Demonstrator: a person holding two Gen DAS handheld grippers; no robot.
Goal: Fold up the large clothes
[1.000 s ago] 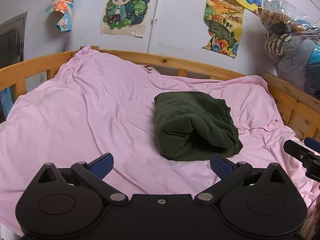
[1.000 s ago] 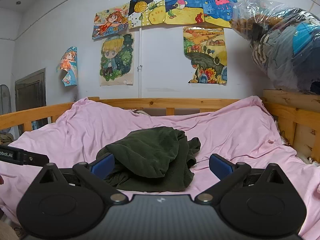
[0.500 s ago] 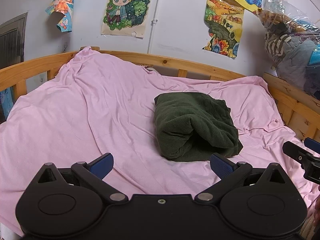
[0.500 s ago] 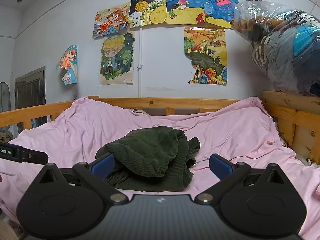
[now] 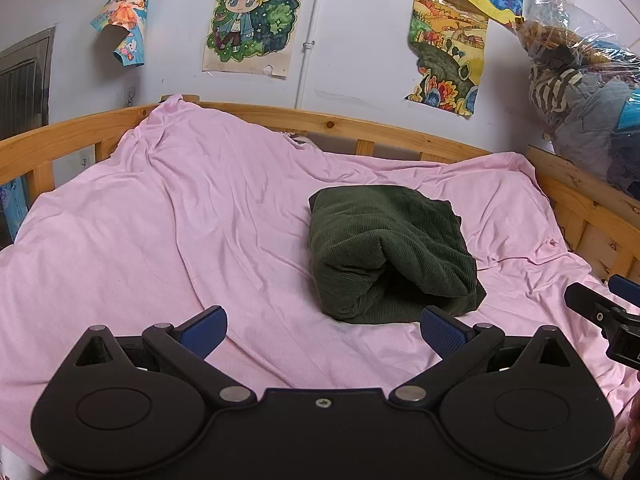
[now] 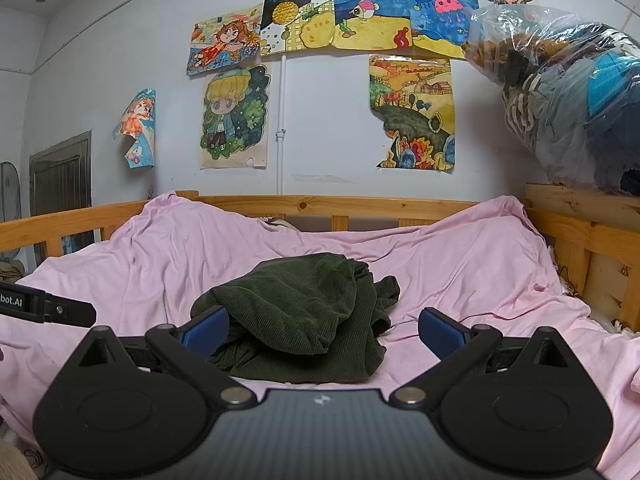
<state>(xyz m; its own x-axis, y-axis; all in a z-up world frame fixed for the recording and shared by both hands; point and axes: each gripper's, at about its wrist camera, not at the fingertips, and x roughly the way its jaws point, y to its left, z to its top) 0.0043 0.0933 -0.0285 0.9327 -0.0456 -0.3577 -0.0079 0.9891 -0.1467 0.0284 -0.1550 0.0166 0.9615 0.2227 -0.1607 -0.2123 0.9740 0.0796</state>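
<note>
A dark green corduroy garment (image 5: 386, 248) lies folded into a thick bundle on the pink sheet (image 5: 160, 240), right of the bed's middle. My left gripper (image 5: 322, 330) hovers in front of it, open and holding nothing. From the right wrist view the same garment (image 6: 308, 316) shows looser layers and a ragged right edge. My right gripper (image 6: 322, 330) is open just in front of it, holding nothing. The right gripper's tip (image 5: 600, 312) shows at the right edge of the left wrist view. The left gripper's side (image 6: 44, 306) shows at the left edge of the right wrist view.
A wooden bed rail (image 5: 360, 128) runs along the back and right side (image 5: 592, 208). A clear plastic bag of clothes (image 6: 568, 116) rests on the right rail corner. Posters (image 6: 236, 116) cover the wall. A dark door (image 6: 60, 184) stands at far left.
Both grippers have drawn back very slightly from the garment. The garment lies as before.
</note>
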